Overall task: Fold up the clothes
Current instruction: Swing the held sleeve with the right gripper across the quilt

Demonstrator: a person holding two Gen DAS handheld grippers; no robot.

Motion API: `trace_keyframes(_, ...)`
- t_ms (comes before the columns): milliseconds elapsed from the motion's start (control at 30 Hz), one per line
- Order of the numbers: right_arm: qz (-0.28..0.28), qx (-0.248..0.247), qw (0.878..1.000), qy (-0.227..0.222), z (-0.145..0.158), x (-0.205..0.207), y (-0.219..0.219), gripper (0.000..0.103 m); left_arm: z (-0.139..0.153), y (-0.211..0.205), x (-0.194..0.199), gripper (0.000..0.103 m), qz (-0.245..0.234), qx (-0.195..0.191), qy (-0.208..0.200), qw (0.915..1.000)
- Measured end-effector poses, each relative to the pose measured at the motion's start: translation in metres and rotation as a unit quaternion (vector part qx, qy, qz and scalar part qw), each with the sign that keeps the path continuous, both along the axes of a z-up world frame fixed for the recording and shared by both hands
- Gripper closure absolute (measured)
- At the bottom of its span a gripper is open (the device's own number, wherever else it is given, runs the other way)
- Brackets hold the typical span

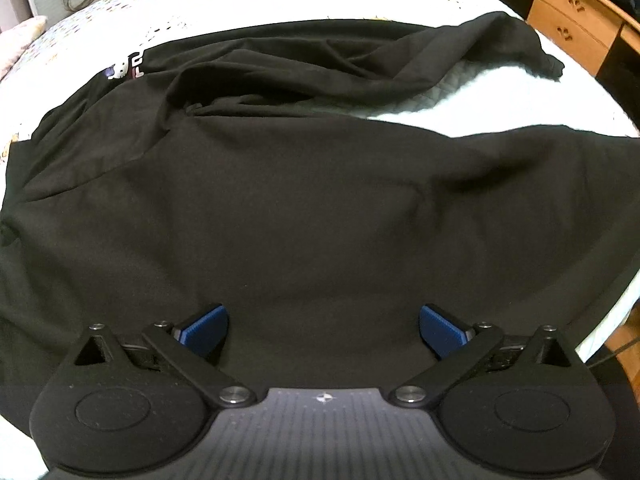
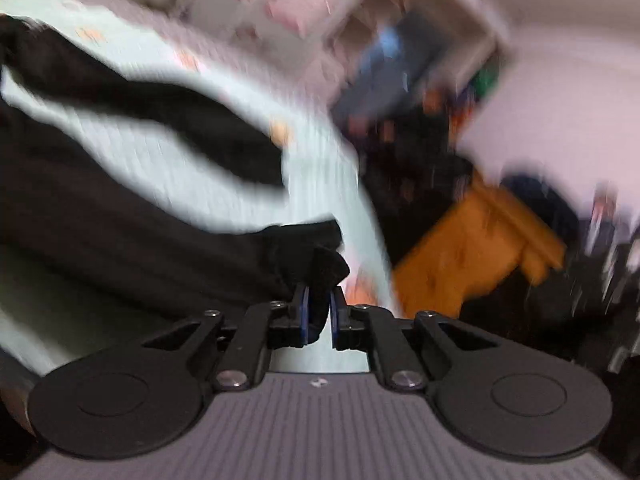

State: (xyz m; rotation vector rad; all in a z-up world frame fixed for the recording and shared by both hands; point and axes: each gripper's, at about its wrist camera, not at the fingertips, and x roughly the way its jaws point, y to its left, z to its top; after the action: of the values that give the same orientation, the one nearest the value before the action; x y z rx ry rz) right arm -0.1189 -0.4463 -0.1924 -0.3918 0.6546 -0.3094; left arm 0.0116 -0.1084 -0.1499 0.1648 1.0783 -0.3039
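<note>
A black garment (image 1: 304, 208) lies spread over the pale bed (image 1: 500, 92), with a small white print near its far left edge. My left gripper (image 1: 324, 330) hovers low over the cloth, its blue pads (image 1: 206, 326) wide apart and nothing between them. In the blurred right wrist view the black garment (image 2: 120, 216) stretches left across the bed, and my right gripper (image 2: 319, 312) is shut on a bunched corner of it, the cloth sticking up between the pads.
A wooden dresser (image 1: 580, 28) stands at the bed's far right side, seen as an orange blur (image 2: 472, 256) in the right wrist view. White shelves (image 2: 400, 32) with clutter line the wall. A pink pillow (image 1: 20, 36) lies at the far left.
</note>
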Motion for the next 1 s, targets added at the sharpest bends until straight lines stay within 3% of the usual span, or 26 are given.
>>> trace_keyframes(33, -0.026, 0.065, 0.998, 0.008, -0.011, -0.001, -0.013, 0.092, 0.0, 0.0, 0.0, 0.001, -0.002, 0.003, 0.0, 1.0)
trace_keyframes(100, -0.076, 0.171, 0.982, -0.034, -0.011, -0.012, -0.032, 0.092, -0.001, 0.003, 0.0, 0.001, -0.002, 0.001, 0.002, 1.0)
trace_keyframes(167, -0.105, 0.234, 0.965, -0.059, -0.006, -0.019, -0.042, 0.092, -0.002, 0.005, 0.001, 0.001, -0.003, -0.002, 0.004, 1.0)
trace_keyframes(333, -0.122, 0.277, 0.951, -0.067, 0.002, -0.025, -0.052, 0.092, -0.003, 0.008, 0.001, 0.001, -0.006, -0.006, 0.004, 1.0)
trace_keyframes(400, -0.133, 0.309, 0.939, -0.076, 0.004, -0.027, -0.06, 0.091, -0.003, 0.009, 0.001, 0.001, -0.007, -0.01, 0.002, 0.9999)
trace_keyframes(567, -0.198, 0.428, 0.877, -0.092, -0.011, -0.039, -0.093, 0.088, -0.003, 0.015, -0.001, 0.001, -0.003, -0.01, -0.004, 0.9999)
trace_keyframes(633, -0.24, 0.443, 0.859, -0.094, -0.007, -0.051, -0.094, 0.088, -0.002, 0.022, -0.001, 0.001, 0.01, -0.011, -0.006, 0.9999)
trace_keyframes(700, -0.319, 0.442, 0.833, -0.09, -0.002, -0.065, -0.093, 0.083, -0.001, 0.031, -0.002, 0.001, 0.023, -0.019, -0.007, 0.9995)
trace_keyframes(733, -0.341, 0.435, 0.828, -0.094, 0.001, -0.071, -0.091, 0.083, 0.001, 0.036, -0.003, 0.001, 0.027, -0.022, -0.008, 0.9993)
trace_keyframes(767, -0.353, 0.417, 0.831, -0.103, 0.009, -0.074, -0.085, 0.083, 0.002, 0.041, -0.004, 0.001, 0.031, -0.026, -0.01, 0.9991)
trace_keyframes(800, -0.337, 0.399, 0.845, -0.116, 0.02, -0.073, -0.073, 0.083, 0.003, 0.045, -0.004, 0.001, 0.035, -0.029, -0.012, 0.9989)
trace_keyframes(867, -0.249, 0.389, 0.877, -0.133, 0.041, -0.057, -0.043, 0.083, 0.006, 0.053, -0.004, 0.001, 0.042, -0.034, -0.017, 0.9984)
trace_keyframes(933, -0.124, 0.409, 0.898, -0.106, 0.054, -0.023, -0.008, 0.08, 0.006, 0.062, -0.002, 0.001, 0.057, -0.041, -0.017, 0.9974)
trace_keyframes(1000, -0.041, 0.386, 0.919, -0.063, 0.057, 0.01, 0.023, 0.078, 0.006, 0.07, -0.001, 0.001, 0.069, -0.043, -0.02, 0.9965)
